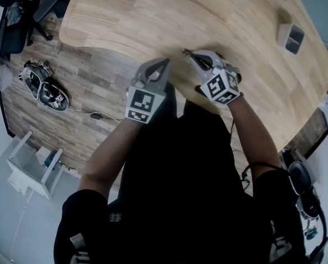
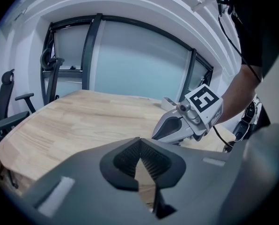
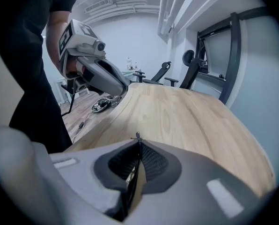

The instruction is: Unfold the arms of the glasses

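Note:
The glasses (image 3: 137, 136) show only as a thin dark piece pinched edge-on between the pads of my right gripper (image 3: 138, 140), which is shut on it; a small tip sticks out past the jaws. From the head view, that gripper (image 1: 189, 53) hovers just over the near edge of the wooden table (image 1: 153, 15), and a thin dark sliver of the glasses (image 1: 185, 51) pokes out to the left. My left gripper (image 1: 165, 61) hangs close beside it, a little to the left, and is shut with nothing between its pads (image 2: 146, 156). The rest of the glasses is hidden.
A small white and grey box (image 1: 291, 37) sits at the table's far right. On the wood floor to the left lie dark headsets with a cable (image 1: 45, 87) and a white rack (image 1: 32, 166). Office chairs (image 2: 8, 107) stand beyond the table's end.

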A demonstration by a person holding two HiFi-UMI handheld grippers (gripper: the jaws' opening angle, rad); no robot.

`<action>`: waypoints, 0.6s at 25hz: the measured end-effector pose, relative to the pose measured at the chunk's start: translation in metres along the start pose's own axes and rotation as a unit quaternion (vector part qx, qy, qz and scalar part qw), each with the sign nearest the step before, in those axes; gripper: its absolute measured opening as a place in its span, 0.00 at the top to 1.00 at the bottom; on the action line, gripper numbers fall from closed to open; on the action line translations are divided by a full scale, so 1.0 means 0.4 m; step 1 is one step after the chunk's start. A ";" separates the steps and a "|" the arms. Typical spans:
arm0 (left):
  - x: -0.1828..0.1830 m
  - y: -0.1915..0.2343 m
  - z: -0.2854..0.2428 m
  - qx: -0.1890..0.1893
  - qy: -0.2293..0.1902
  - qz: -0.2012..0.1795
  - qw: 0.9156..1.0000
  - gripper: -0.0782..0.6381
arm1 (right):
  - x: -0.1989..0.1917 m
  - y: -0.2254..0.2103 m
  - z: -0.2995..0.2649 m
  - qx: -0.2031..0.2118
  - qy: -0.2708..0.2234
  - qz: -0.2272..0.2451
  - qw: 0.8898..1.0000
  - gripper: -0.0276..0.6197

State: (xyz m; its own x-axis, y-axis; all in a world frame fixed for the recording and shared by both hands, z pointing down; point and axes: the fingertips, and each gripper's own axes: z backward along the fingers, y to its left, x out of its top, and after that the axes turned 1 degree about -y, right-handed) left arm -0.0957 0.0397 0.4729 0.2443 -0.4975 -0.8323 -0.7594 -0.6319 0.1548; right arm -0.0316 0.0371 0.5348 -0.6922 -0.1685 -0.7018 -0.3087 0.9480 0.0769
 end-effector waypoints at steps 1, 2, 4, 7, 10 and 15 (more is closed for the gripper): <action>0.002 -0.001 -0.001 0.000 0.000 0.000 1.000 0.88 | 0.005 0.001 0.006 0.001 -0.004 0.001 1.000 0.94; 0.004 -0.003 -0.002 -0.001 -0.001 0.000 1.000 0.88 | 0.010 0.003 0.015 0.001 -0.010 0.002 1.000 0.94; 0.007 -0.012 -0.007 -0.010 -0.001 0.000 1.000 0.88 | 0.022 0.008 0.037 0.000 -0.027 0.006 1.000 0.94; -0.001 -0.043 -0.026 -0.051 0.008 0.006 0.999 0.81 | 0.037 0.018 0.071 -0.003 -0.052 0.014 0.999 0.94; -0.004 -0.083 -0.048 -0.094 0.013 0.008 0.995 0.66 | 0.050 0.023 0.102 -0.006 -0.063 0.017 0.998 0.94; 0.009 -0.149 -0.078 -0.156 0.009 0.013 0.988 0.57 | 0.063 0.031 0.134 -0.008 -0.087 0.016 0.996 0.94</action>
State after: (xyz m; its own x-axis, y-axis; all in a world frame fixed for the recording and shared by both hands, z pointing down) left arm -0.0308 0.0570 0.4774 0.2396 -0.5240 -0.8173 -0.5431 -0.7702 0.3346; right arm -0.0179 0.0592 0.4801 -0.5783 -0.0865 -0.8112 -0.2997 0.9474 0.1126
